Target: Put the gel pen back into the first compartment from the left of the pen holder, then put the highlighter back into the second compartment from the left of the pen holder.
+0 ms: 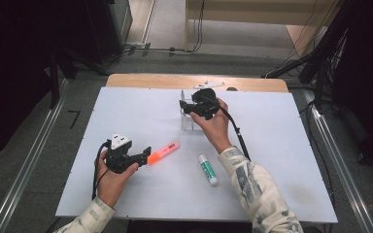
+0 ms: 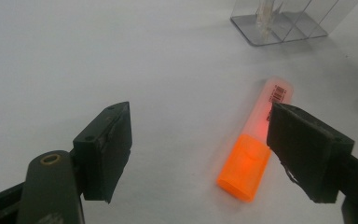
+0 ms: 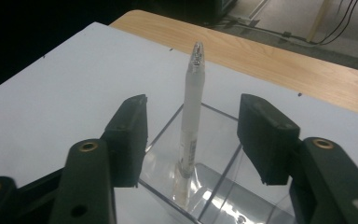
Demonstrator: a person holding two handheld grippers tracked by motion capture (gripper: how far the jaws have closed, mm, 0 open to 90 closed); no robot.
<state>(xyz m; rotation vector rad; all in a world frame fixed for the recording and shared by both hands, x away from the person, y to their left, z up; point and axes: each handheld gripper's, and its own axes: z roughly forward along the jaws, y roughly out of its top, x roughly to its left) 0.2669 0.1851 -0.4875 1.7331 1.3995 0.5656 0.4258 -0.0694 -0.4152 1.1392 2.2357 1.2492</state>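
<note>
While the right gripper (image 3: 192,135) holds its fingers released around the pen (image 3: 191,126) standing in the clear holder (image 3: 223,186) far across the counter (image 1: 272,145), a sideways brush could tip it, and the left gripper (image 2: 198,154), fingers released, straddles the orange highlighter (image 2: 251,158).

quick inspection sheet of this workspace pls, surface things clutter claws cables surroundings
surface: white board on a wooden table, flat.
job's things: clear pen standing upright in the clear box; orange highlighter lying flat on the board.
clutter: glue stick lying near the right sleeve; small white bits on the far wooden edge, too small to tell.
claws: right claw open, jaws either side of the pen, not pressing it; left claw open around the highlighter's capped end, no clear contact.
cables: a black cable trails from the right claw along the forearm; wires on the floor beyond the table.
surroundings: grey floor, metal rails, dark sides.
</note>
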